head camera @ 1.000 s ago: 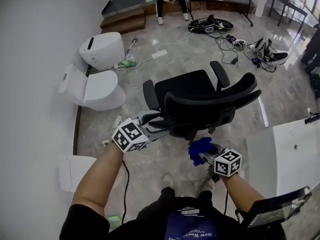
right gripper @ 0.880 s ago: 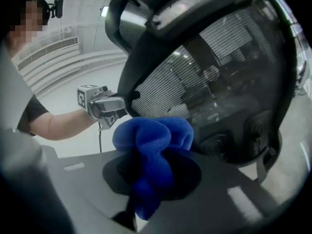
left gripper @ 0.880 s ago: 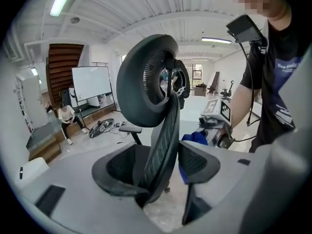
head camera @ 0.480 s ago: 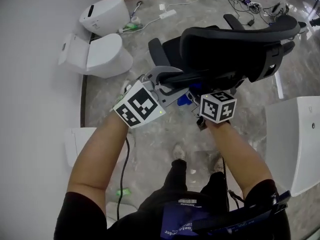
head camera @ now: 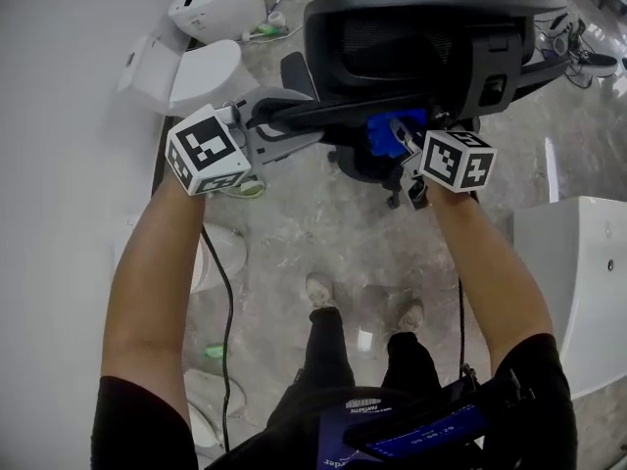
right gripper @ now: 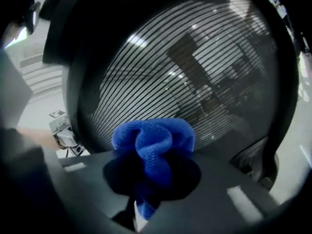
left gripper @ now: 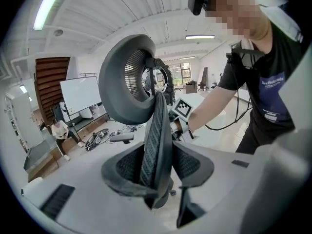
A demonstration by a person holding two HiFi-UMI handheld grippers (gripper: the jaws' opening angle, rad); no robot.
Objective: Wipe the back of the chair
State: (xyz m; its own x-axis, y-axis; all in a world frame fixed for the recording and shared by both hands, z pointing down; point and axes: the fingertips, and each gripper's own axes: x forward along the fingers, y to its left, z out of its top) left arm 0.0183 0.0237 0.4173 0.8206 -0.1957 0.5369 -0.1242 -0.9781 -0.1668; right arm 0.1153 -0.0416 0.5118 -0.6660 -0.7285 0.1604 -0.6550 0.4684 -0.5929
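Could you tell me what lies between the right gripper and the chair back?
The blue cloth, bunched in the jaws of the right gripper, lies just before the mesh chair back; the right gripper view shows it.

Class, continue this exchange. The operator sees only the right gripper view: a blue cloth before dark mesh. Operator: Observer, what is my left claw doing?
Observer: The left claw has just been closing; it now clamps the side edge of the chair back.
Operator: What's on the floor to my left?
Observer: White toilets along the wall.
Operator: And where are my feet?
Observer: Both shoes stand just behind the chair back.
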